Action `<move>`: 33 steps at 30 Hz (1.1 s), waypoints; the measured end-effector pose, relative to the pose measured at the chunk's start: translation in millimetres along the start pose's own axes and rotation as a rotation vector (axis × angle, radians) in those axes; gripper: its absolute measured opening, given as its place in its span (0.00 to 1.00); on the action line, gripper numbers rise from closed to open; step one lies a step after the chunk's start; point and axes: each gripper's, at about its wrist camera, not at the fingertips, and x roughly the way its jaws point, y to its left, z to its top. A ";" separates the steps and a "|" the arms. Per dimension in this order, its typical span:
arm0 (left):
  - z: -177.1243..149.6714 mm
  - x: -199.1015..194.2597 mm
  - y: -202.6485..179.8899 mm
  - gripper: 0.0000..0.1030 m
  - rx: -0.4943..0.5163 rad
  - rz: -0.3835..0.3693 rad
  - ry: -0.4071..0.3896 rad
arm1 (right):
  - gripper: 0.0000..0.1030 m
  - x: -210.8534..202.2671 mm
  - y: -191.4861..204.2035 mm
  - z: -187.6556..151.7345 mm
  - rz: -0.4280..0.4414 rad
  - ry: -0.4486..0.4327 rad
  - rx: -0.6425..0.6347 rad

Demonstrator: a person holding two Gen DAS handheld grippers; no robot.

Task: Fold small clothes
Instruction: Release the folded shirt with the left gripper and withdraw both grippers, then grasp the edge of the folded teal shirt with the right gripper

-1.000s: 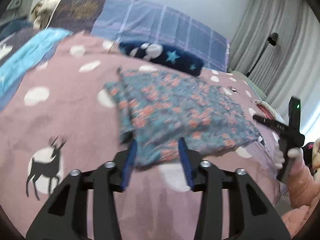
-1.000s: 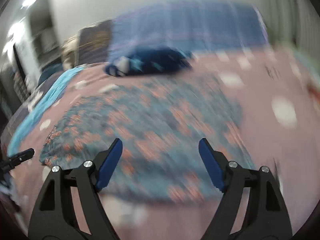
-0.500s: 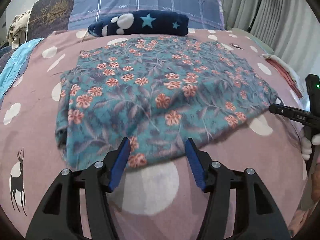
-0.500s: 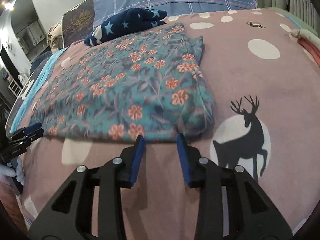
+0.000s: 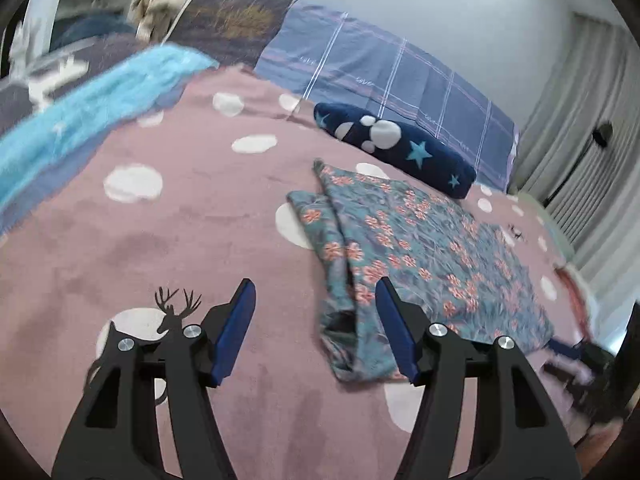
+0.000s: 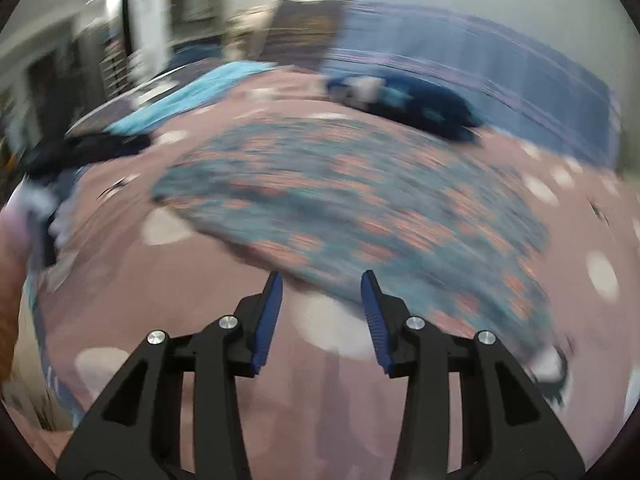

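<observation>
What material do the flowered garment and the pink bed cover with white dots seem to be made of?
Flowered garment: thin, matte woven cloth, probably cotton; it folds flat with soft creases. Pink bed cover: looks like plush fleece, with a fuzzy matte surface that shows darker brushed patches.

Bed had a pink deer-and-dot blanket (image 5: pixel 192 240), navy star cushion (image 5: pixel 400 148) against a blue plaid pillow (image 5: pixel 400 80), turquoise throw (image 5: pixel 80 120) at left, grey curtains (image 5: pixel 580 140) right.
</observation>
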 end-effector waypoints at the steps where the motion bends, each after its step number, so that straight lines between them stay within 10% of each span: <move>1: 1.6 4.5 4.6 0.61 -0.017 -0.027 0.014 | 0.41 8.5 16.4 8.0 0.021 0.004 -0.046; 10: 42.8 105.8 18.4 0.67 -0.096 -0.267 0.259 | 0.43 60.0 112.8 46.1 0.065 0.033 -0.322; 26: 72.5 161.4 14.0 0.68 -0.075 -0.476 0.197 | 0.52 111.6 121.7 53.6 0.023 0.102 -0.334; 33: 70.1 164.4 26.9 0.51 -0.122 -0.529 0.214 | 0.52 118.3 135.3 59.3 -0.035 0.088 -0.394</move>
